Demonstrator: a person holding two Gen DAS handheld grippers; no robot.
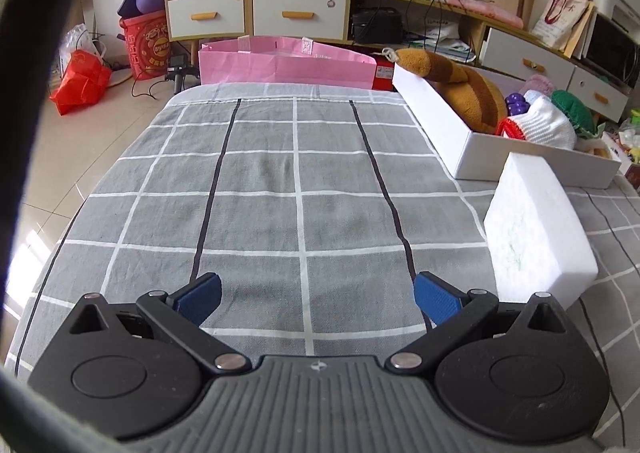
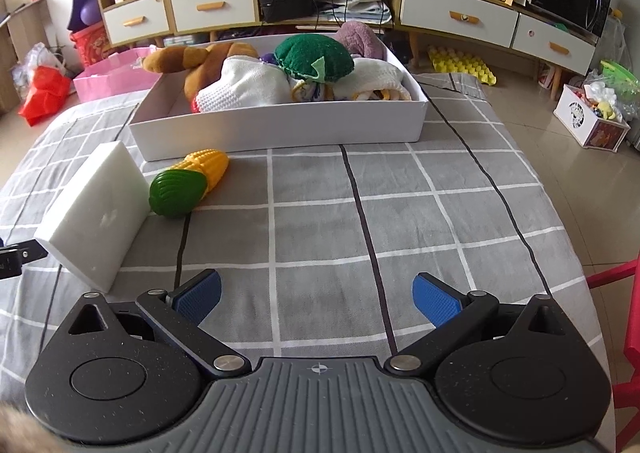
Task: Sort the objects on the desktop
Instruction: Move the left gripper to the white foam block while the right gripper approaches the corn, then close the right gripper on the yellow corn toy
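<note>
A white box (image 2: 280,125) on the grey checked cloth holds plush toys, a green knitted piece (image 2: 314,55) and white knitwear (image 2: 244,87); the box also shows in the left wrist view (image 1: 436,121). A toy corn cob (image 2: 188,183) lies in front of the box. A white foam block (image 2: 96,209) stands tilted to its left; it also shows in the left wrist view (image 1: 536,229). My left gripper (image 1: 318,299) is open and empty over the cloth, left of the block. My right gripper (image 2: 318,297) is open and empty, short of the corn.
A pink paper bag (image 1: 286,63) stands beyond the table's far edge. Low cabinets with drawers (image 2: 456,15) line the back wall. A red chair part (image 2: 628,293) sits at the right edge. A yellow egg tray (image 2: 462,67) lies on the floor.
</note>
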